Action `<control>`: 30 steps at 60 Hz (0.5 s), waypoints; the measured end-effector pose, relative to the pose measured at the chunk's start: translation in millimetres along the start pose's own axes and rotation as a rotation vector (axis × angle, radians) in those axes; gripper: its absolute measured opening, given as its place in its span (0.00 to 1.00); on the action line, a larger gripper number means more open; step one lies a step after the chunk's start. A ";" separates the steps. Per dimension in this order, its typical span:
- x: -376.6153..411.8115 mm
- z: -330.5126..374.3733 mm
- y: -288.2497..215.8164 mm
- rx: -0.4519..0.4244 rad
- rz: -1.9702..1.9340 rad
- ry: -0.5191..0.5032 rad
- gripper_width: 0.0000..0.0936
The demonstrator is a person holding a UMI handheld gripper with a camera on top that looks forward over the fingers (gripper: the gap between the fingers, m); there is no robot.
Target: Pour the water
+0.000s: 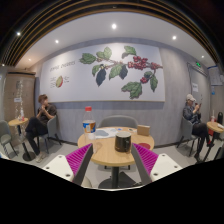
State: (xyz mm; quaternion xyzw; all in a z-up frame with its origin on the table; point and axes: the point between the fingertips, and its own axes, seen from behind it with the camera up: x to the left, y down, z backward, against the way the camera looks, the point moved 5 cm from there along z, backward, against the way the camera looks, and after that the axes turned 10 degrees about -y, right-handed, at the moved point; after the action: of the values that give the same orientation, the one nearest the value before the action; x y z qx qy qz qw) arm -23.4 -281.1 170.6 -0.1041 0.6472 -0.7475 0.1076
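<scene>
A café is showing here: people (40,118) are sitting at small counters (112,141) beneath a coffee-branch mural (122,68).

A round wooden table (100,140) stands just ahead, carrying a dark cup (122,143) near its middle, a small box (143,130) toward its far right edge and a red-and-white carton (89,125) on the far left.

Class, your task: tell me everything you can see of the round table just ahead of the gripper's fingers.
The round table has a light wooden top on a single central pedestal. It stands level in a café, before a wall painted with leaves and red berries. A dark cup sits on its near edge, and smaller items stand farther back. The gripper is open, its fingers not touching the table.
</scene>
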 end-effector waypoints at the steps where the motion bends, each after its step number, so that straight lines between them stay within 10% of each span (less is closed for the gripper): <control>1: -4.9 5.8 -5.3 0.005 0.000 0.000 0.88; 30: 37.5 -90.9 -5.0 0.005 0.009 -0.069 0.89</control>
State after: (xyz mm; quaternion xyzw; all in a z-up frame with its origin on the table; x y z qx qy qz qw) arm -86.2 -205.6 163.4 -0.1266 0.6418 -0.7445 0.1334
